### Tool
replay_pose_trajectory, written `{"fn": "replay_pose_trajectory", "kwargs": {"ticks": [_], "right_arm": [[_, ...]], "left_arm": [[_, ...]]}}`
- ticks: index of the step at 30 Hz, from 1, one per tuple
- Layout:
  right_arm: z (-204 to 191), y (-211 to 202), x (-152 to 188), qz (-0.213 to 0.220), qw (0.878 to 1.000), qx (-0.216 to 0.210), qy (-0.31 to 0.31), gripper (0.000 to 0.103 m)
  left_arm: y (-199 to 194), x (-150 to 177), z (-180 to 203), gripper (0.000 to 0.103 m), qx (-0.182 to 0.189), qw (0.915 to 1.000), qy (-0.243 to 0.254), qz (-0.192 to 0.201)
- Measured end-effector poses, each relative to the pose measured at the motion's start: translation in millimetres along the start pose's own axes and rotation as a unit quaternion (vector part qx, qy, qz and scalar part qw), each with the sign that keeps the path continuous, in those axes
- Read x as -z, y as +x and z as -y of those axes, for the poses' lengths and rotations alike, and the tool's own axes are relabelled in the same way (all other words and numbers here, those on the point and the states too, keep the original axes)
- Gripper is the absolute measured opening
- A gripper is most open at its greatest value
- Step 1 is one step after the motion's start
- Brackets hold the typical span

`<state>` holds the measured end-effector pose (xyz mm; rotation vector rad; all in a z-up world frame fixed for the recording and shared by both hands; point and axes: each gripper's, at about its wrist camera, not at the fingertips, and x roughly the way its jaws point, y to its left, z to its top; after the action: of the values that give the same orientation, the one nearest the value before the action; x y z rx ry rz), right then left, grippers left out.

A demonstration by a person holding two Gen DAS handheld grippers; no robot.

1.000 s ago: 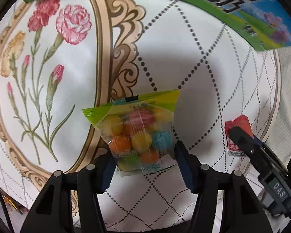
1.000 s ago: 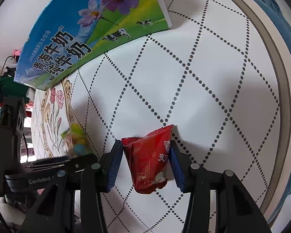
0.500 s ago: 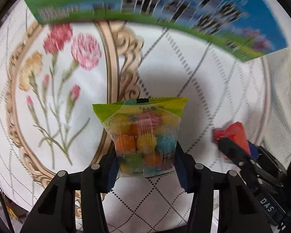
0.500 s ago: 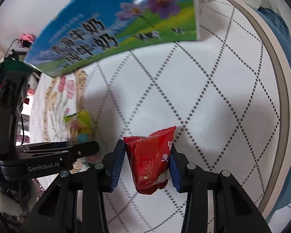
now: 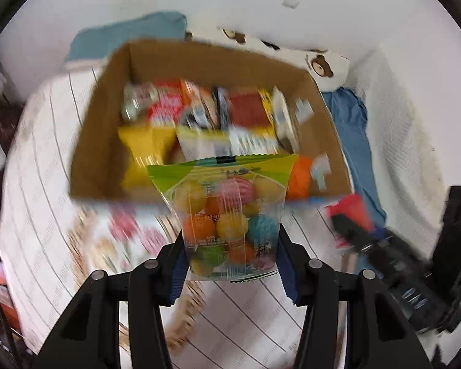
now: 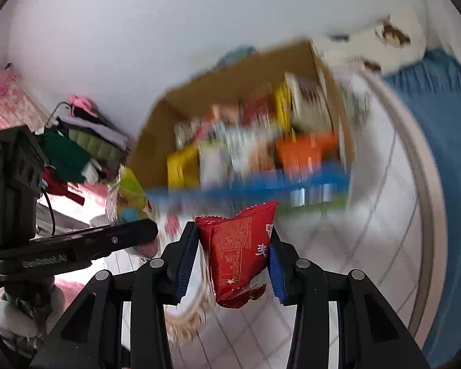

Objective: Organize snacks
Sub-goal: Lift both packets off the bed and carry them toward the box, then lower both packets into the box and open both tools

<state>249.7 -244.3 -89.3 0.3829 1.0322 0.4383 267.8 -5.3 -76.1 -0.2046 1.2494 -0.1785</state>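
Note:
My left gripper (image 5: 230, 264) is shut on a clear, green-topped bag of coloured candy balls (image 5: 227, 212) and holds it up in the air. My right gripper (image 6: 233, 261) is shut on a red snack packet (image 6: 238, 252), also lifted. An open cardboard box (image 5: 104, 129) with several snack packs inside stands ahead of both grippers, blurred by motion; it also shows in the right wrist view (image 6: 181, 107). The right gripper with its red packet (image 5: 350, 212) shows at the right of the left wrist view. The left gripper with the candy bag (image 6: 129, 196) shows at the left of the right wrist view.
The box stands on a white tablecloth with a flower print (image 5: 129, 230) and dotted diamond lines (image 6: 378, 246). A blue cloth (image 5: 353, 123) and a bear-print cushion (image 5: 322, 67) lie behind the box. Piled clothes (image 6: 76, 150) lie at the far left.
Both grippers have lifted and tilted up with their packets. The view has swung from the tablecloth and the box's printed side to the open top of the box.

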Motion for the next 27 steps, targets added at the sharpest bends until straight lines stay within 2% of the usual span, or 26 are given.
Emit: {"fn": "replay_pose_trajectory", "kwargs": {"ticks": [3, 5, 10, 13, 14, 15, 16, 17, 19, 21, 27], "right_arm": [[-4.1, -4.1, -38.0, 0.03, 0.999, 0.023, -0.017, 0.045], [-1.7, 2.6, -62.3, 0.039, 0.998, 0.041, -0.018, 0.045], [10.6, 42.2, -111.7, 0.021, 0.995, 0.096, -0.023, 0.045], [18.8, 65.0, -126.2, 0.003, 0.993, 0.119, -0.02, 0.046], [23.2, 70.9, -129.2, -0.002, 0.992, 0.125, -0.012, 0.049], [27.5, 76.9, -132.4, -0.01, 0.992, 0.128, -0.006, 0.064], [31.0, 85.9, -135.6, -0.028, 0.991, 0.133, 0.0, 0.089], [33.1, 92.4, -135.4, -0.041, 0.99, 0.137, 0.006, 0.096], [31.1, 100.2, -131.6, -0.057, 0.989, 0.139, 0.005, 0.097], [25.1, 105.6, -128.7, -0.07, 0.985, 0.161, -0.008, 0.101], [10.4, 115.3, -111.3, -0.098, 0.976, 0.191, -0.032, 0.101]], "left_arm": [[9.5, -29.2, -16.6, 0.048, -0.044, 0.999, 0.01, -0.005], [17.1, -37.4, -36.0, 0.048, -0.067, 0.9977, 0.007, -0.011], [58.4, -66.0, -75.6, 0.049, -0.105, 0.9932, -0.017, -0.046], [67.7, -74.5, -92.2, 0.05, -0.118, 0.9909, -0.031, -0.056], [71.1, -77.2, -96.1, 0.052, -0.127, 0.9896, -0.035, -0.058], [74.5, -79.5, -99.1, 0.065, -0.131, 0.9885, -0.041, -0.062], [77.1, -81.4, -102.2, 0.082, -0.128, 0.9886, -0.047, -0.064], [78.4, -82.6, -102.7, 0.087, -0.115, 0.9899, -0.052, -0.064], [77.0, -83.7, -100.7, 0.096, -0.108, 0.9906, -0.059, -0.06], [77.3, -83.4, -96.3, 0.097, -0.116, 0.9903, -0.054, -0.054], [81.9, -74.7, -80.2, 0.097, -0.107, 0.9913, -0.051, -0.056]]}}
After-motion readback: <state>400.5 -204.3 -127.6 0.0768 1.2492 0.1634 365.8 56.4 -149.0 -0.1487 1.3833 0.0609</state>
